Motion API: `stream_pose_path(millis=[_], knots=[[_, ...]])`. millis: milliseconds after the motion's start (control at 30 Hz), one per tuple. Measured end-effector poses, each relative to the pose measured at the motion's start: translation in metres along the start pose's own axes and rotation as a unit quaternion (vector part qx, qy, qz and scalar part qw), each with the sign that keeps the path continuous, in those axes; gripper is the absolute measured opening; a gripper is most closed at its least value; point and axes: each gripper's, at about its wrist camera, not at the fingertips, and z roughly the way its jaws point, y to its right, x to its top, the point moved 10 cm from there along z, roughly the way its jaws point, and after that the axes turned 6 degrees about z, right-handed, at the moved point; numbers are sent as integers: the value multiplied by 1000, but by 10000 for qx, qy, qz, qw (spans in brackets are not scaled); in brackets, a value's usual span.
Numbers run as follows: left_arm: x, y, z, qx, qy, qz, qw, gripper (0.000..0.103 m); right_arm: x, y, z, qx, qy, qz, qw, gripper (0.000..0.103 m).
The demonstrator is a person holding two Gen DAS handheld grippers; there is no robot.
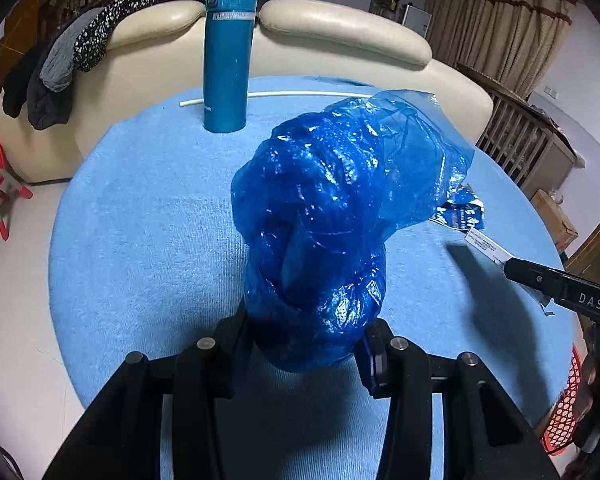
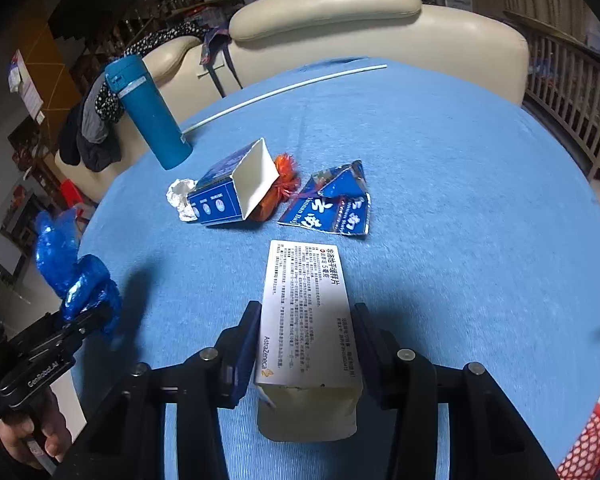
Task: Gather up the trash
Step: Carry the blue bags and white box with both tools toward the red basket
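Observation:
My left gripper (image 1: 307,332) is shut on a crumpled blue plastic bag (image 1: 331,208), which it holds up over the blue table (image 1: 140,240). In the right wrist view the same bag (image 2: 72,272) hangs at the left edge of the table. My right gripper (image 2: 305,316) is shut on a white medicine box (image 2: 303,300) with printed text, lifted off the cloth. Further back on the table lie an open blue carton (image 2: 236,192), an orange net bag (image 2: 280,188), a wad of white paper (image 2: 182,198) and a flattened blue carton (image 2: 331,204).
A tall teal flask (image 1: 228,56) stands at the far side of the table, with a thin white stick (image 1: 300,95) lying behind it. A cream sofa (image 1: 339,28) with clothes draped on it is beyond. A red mesh basket (image 1: 563,408) sits below the table's right edge.

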Motion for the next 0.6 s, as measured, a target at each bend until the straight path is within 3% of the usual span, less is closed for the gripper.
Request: stream_pose_path(millis=[600], knots=[[-15,39,-17,-193,70,382,9991,46,-26,27,-49,199,495,713,9960,48]])
